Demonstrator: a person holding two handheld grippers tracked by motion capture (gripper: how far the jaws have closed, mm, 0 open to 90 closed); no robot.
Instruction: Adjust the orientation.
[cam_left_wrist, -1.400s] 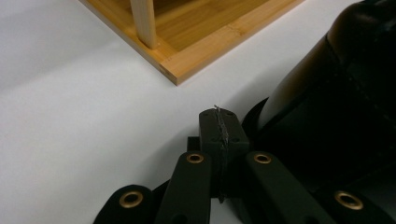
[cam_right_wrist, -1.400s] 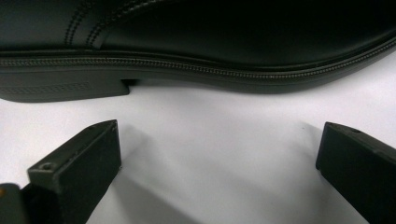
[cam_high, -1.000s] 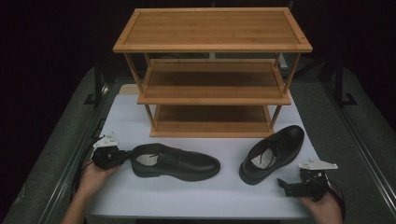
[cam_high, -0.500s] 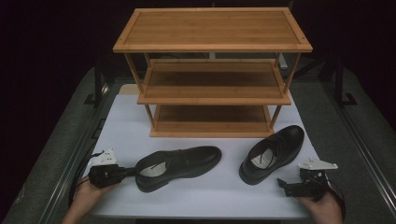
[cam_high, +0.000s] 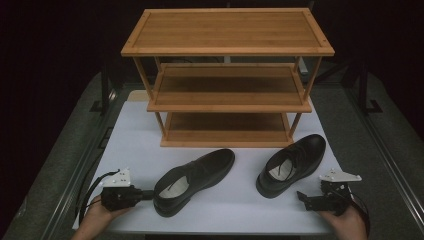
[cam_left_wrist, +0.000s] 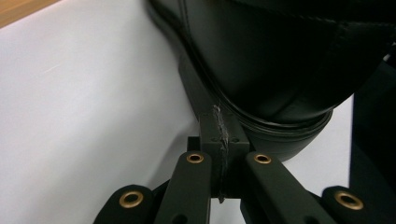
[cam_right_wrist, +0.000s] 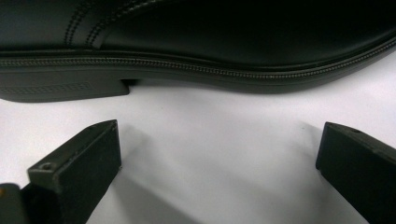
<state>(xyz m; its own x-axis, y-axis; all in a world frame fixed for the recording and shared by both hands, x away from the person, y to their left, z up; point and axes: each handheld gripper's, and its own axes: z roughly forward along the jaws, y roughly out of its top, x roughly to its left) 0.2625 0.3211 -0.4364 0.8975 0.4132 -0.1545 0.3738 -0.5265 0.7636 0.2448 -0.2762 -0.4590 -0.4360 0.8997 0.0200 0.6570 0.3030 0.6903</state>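
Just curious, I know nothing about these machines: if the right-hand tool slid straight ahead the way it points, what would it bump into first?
The right tool, jaws open, faces the side of the right shoe; it would likely meet the sole edge near the heel first.

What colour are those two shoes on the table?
Both shoes, the left shoe and the right shoe, are plain black; the high view shows them best.
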